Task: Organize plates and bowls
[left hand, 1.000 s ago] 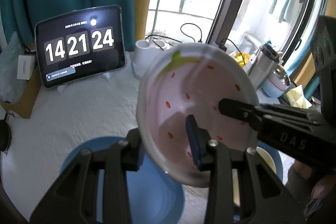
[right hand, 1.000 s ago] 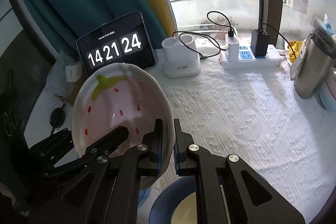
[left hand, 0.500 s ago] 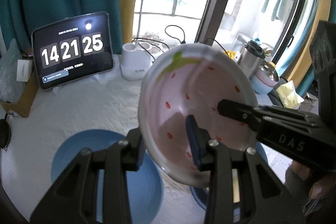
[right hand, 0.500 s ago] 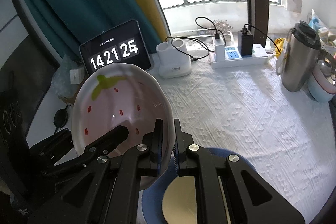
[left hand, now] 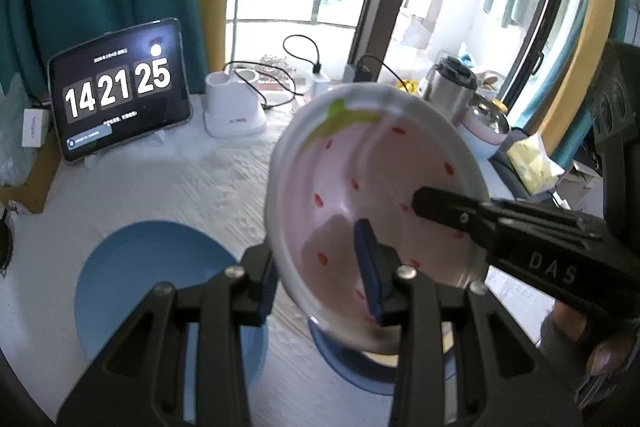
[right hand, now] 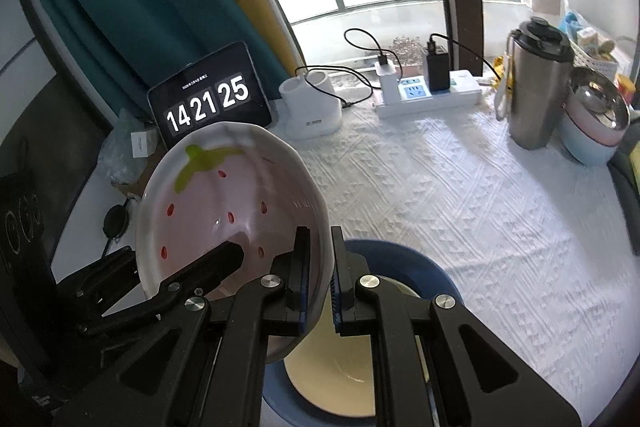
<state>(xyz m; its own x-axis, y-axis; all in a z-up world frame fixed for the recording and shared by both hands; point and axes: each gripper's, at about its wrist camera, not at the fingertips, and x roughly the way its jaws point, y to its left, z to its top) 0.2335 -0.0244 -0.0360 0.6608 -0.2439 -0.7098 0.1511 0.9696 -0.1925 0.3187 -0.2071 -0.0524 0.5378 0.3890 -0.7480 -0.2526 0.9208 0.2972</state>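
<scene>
2 tools (left hand: 320, 291) (right hand: 318, 271) still grip strawberry bowl (left hand: 372, 203) | raised higher | clock 14:21:25

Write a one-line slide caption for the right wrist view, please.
Both grippers clamp the tilted strawberry bowl above a cream bowl on a blue plate.

Small text on black tablet clock (right hand: 208, 103) illegible. Blue bowl with cream inside (right hand: 400, 269) partly hidden by pink strawberry-pattern bowl (right hand: 224, 203), cut by bottom edge.

A pink strawberry bowl (left hand: 380, 195) is tilting in the air above a cream bowl (right hand: 340, 367) lying in a blue plate (right hand: 416, 267); another blue plate (left hand: 140, 275) is lying beside.
</scene>
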